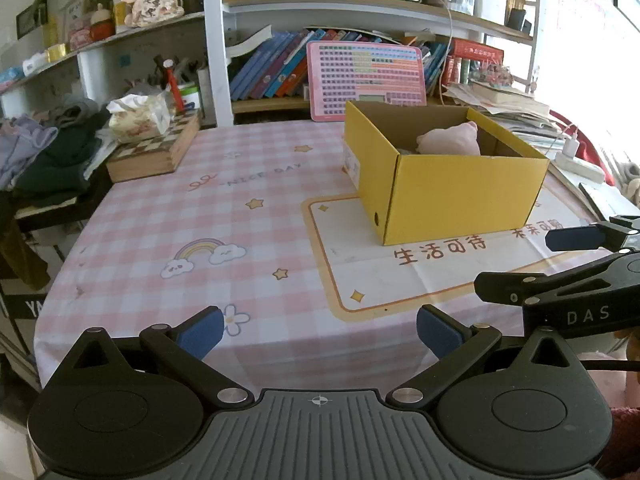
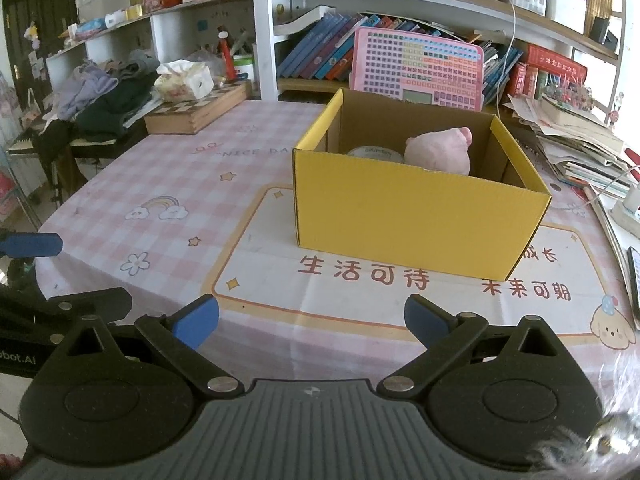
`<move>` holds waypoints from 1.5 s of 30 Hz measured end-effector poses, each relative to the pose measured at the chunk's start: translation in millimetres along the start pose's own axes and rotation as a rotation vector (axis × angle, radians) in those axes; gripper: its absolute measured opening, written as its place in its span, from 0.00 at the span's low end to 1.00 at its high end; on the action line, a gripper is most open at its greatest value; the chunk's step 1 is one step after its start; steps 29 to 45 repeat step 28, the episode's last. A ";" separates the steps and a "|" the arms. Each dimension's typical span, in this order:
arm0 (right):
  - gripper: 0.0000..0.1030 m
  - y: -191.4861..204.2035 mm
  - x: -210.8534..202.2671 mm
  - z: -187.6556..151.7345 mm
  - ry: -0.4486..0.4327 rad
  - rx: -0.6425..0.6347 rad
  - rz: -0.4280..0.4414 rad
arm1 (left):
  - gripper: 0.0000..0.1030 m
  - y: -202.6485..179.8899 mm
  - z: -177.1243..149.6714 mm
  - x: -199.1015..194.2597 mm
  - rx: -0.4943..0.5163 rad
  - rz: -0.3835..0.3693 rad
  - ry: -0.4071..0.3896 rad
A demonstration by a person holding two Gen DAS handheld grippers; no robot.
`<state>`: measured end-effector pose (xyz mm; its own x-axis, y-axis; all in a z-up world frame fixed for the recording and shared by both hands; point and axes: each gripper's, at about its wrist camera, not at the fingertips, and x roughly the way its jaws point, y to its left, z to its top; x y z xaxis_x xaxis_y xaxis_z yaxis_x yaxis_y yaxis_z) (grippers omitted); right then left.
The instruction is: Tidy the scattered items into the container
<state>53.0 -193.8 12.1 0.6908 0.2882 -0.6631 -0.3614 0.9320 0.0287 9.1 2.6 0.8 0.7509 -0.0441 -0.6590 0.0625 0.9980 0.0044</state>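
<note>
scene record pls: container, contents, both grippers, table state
container: yellow open-top cardboard box, upright on the pink checked tablecloth
contents: pink plush toy; round white tin-like item beside it, partly hidden
left gripper: open, empty, near table's front edge
right gripper: open, empty, facing the box
loose items on cloth: none visible in front of the box

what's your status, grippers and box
Left gripper open, empty. Right gripper open, empty. Pink plush in yellow box. Nothing blocking.
</note>
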 end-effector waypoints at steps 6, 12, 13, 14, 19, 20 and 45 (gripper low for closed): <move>0.97 0.1 0.9 0.1 0.001 0.000 0.000 | 1.00 0.2 0.0 1.1 -0.002 -0.001 0.002; 0.97 0.6 2.0 -0.2 0.004 -0.001 0.000 | 1.00 1.0 -0.9 2.5 -0.005 0.000 0.007; 0.97 0.5 2.1 -0.3 0.005 -0.001 0.000 | 1.00 1.1 -0.9 2.5 -0.005 -0.001 0.007; 0.97 1.4 3.3 -0.6 0.006 -0.001 0.000 | 1.00 1.0 -1.1 2.5 -0.005 -0.001 0.007; 0.97 2.6 5.8 -1.5 0.010 -0.003 -0.001 | 1.00 1.7 -1.3 2.0 0.000 0.010 -0.002; 0.97 3.1 6.0 -1.5 0.011 -0.002 -0.001 | 1.00 2.0 -1.5 1.8 -0.001 0.007 -0.005; 0.97 1.6 7.5 0.5 0.015 0.002 -0.004 | 1.00 3.6 -0.8 2.8 -0.001 -0.018 -0.012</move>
